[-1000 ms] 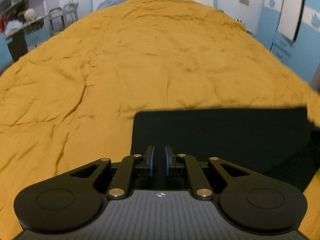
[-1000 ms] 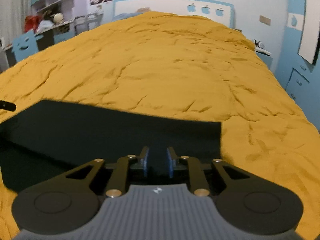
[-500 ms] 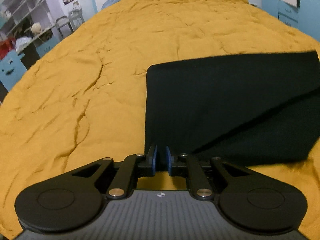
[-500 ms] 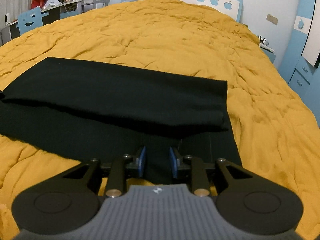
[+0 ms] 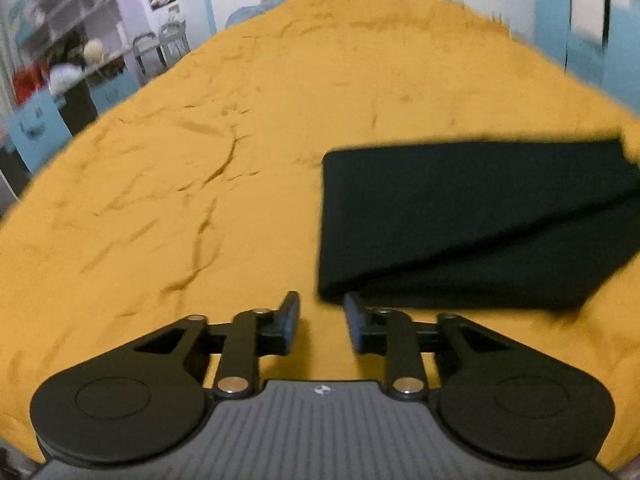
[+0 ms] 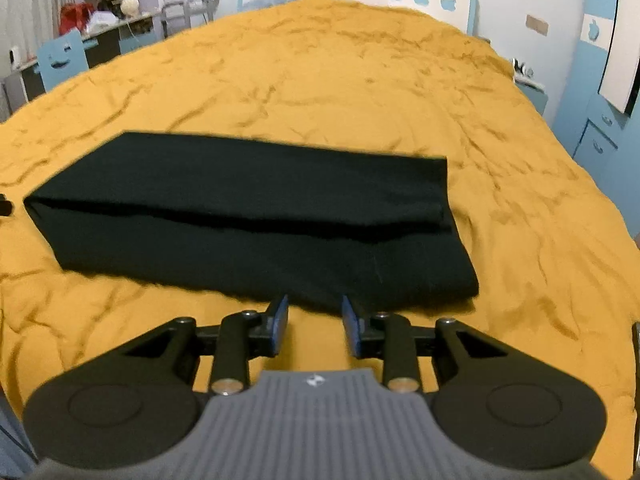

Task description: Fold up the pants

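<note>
On the mustard-yellow quilted bed (image 6: 360,80), folded black fabric pants (image 6: 256,216) lie flat; left gripper (image 5: 321,322) and right gripper (image 6: 314,322) hover, fingers spread, empty.

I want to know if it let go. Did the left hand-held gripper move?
Yes. The left hand-held gripper opened and backed off the black pants, whose corner now lies just past its fingertips on the yellow bedspread.
</note>
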The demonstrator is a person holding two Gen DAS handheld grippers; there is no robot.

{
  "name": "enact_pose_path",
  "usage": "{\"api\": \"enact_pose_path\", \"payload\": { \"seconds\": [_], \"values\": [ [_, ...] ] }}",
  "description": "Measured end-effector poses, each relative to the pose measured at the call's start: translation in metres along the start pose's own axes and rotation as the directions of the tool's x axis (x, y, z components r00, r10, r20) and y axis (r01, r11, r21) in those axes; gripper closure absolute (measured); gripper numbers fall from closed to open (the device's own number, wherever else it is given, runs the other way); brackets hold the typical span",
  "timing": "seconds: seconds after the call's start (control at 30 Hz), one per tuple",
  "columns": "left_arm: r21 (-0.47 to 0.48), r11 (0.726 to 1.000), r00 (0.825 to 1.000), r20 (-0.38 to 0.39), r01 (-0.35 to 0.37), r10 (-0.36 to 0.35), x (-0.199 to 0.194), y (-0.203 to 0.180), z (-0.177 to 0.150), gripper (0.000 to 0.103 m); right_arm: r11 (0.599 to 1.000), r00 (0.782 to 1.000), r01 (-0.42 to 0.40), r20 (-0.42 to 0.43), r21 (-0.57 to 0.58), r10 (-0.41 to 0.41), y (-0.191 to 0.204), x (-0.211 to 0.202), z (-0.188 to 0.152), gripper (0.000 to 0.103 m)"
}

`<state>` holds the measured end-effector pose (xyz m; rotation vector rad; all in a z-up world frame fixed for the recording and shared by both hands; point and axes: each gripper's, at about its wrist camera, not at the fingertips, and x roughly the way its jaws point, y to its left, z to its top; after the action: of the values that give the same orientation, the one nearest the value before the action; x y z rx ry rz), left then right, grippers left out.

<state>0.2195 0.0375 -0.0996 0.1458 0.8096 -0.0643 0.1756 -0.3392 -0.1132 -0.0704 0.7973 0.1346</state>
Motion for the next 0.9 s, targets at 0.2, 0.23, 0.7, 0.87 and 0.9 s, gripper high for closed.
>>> {"api": "enact_pose_path", "payload": {
  "seconds": [0.2,0.23,0.7,0.87,0.9],
  "values": [
    [-0.326,0.937,0.991,0.076,0.13,-0.111,0.023,0.037,0.02,0.039,1.0,0.999,-0.014,0.037,-0.006,0.014,0.018,0.011,0.021,0.076],
    [-0.39,0.906,0.986,0.073,0.164,-0.147,0.034,0.045,0.023,0.038,1.0,0.999,-0.016,0.041,0.01,0.015,0.019,0.015,0.024,0.077],
    [-0.668,0.676,0.92,0.029,0.31,-0.392,0.109,0.094,0.007,0.054,0.996,0.996,-0.085,0.018,0.041,0.084,0.034,0.055,0.044,0.096],
    [-0.704,0.638,0.911,0.033,0.312,-0.41,0.114,0.088,0.012,0.09,0.993,0.994,-0.108,0.01,0.056,0.108,0.03,0.062,0.045,0.095],
    [-0.701,0.643,0.918,0.043,0.31,-0.395,0.111,0.084,0.016,0.092,0.993,0.994,-0.107,0.012,0.052,0.106,0.028,0.062,0.044,0.095]
  ]
}}
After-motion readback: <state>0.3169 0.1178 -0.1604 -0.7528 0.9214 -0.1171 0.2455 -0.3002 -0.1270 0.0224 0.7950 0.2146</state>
